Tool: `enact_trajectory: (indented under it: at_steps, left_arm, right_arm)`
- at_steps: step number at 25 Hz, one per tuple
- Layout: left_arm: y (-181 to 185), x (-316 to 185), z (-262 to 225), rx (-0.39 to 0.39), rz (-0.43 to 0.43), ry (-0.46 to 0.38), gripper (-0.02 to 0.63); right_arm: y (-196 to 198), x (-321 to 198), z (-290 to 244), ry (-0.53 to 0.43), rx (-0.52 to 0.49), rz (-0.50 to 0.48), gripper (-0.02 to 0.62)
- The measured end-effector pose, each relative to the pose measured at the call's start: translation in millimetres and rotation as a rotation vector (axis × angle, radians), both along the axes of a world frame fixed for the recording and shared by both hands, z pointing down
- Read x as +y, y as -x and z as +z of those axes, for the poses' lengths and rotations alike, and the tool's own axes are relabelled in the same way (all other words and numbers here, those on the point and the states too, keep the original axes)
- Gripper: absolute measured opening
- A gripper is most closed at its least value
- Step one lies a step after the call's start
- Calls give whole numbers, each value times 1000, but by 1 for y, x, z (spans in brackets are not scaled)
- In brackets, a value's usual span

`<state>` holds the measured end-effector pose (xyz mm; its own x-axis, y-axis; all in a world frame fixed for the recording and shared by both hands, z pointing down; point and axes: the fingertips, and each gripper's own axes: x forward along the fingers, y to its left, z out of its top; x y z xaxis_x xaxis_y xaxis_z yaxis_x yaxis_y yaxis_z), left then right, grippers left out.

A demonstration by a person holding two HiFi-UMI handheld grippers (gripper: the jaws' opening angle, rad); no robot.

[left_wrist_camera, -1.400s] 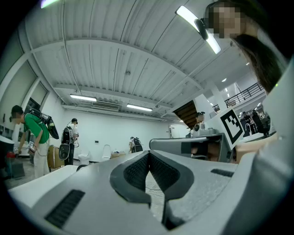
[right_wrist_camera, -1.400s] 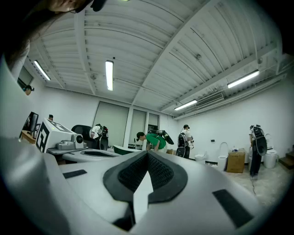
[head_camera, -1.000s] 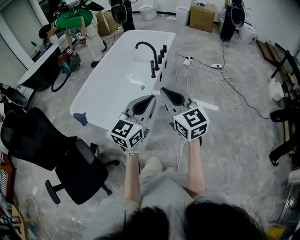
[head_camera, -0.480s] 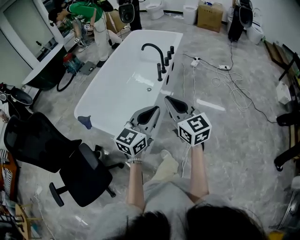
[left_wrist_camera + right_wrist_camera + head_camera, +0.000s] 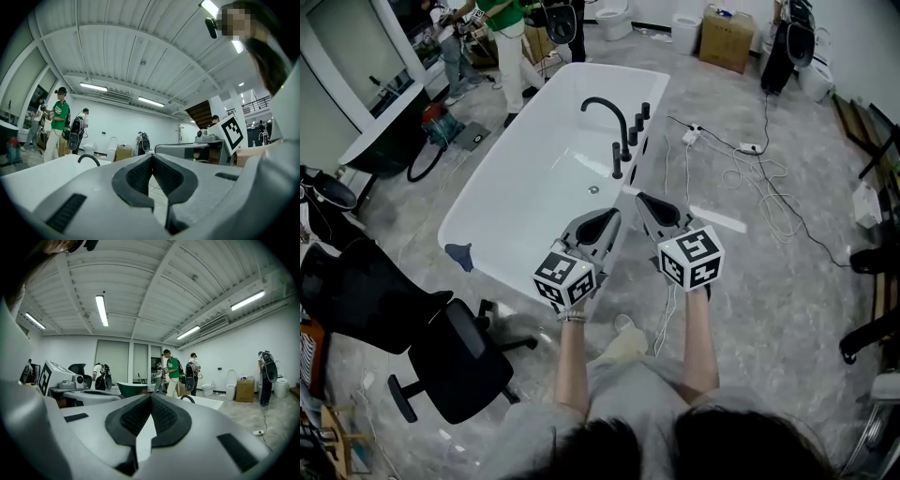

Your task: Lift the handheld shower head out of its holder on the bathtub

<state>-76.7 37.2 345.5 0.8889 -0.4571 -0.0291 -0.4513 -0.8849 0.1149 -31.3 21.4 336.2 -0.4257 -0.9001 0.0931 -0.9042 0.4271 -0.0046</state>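
A white bathtub (image 5: 520, 187) lies ahead in the head view, with a curved black faucet (image 5: 605, 105) on its right rim. The slim black handheld shower head (image 5: 617, 159) stands upright in its holder beside the black knobs (image 5: 635, 133). My left gripper (image 5: 609, 217) is held over the tub's near right corner, short of the shower head, its jaws shut on nothing. My right gripper (image 5: 645, 200) is beside it, just outside the rim, also shut and empty. The faucet arc also shows in the left gripper view (image 5: 89, 158) and in the right gripper view (image 5: 187, 398).
A black office chair (image 5: 403, 319) stands at the lower left. White cables and a power strip (image 5: 750, 164) trail over the floor right of the tub. A cardboard box (image 5: 727, 37) and a toilet (image 5: 614, 19) stand at the back. People (image 5: 502, 28) stand beyond the tub.
Both grippers have moved forward together toward the tub's right rim, nearer the shower head. Their jaws stayed shut. The people at the back have shifted.
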Motion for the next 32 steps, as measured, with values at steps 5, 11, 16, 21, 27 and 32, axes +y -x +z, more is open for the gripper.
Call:
enact_trajectory:
  at_steps: [5,11,16,21,27,32]
  left_arm:
    - [-12,-37,1,-9,-7,12,5]
    - [-23,-73,20,-19,-16,59,5]
    - [-34,-110,29,-23,-16,74,5]
    - [-47,-135,45,-44,0,113,5]
    - [-53,-154,69,-36,-21,152,5]
    - [-53,-170,81,-29,-51,177,5]
  right_arm:
    - [-13,-37,3,17,-14,-2,0]
    - [-17,-74,22,81,17,-30,0]
    - [-27,-105,33,102,16,-45,0]
    - [-39,-127,48,134,31,-34,2]
    - [-59,-148,67,126,-101,15,0]
    - [-59,-167,76,140,-112,-11,0]
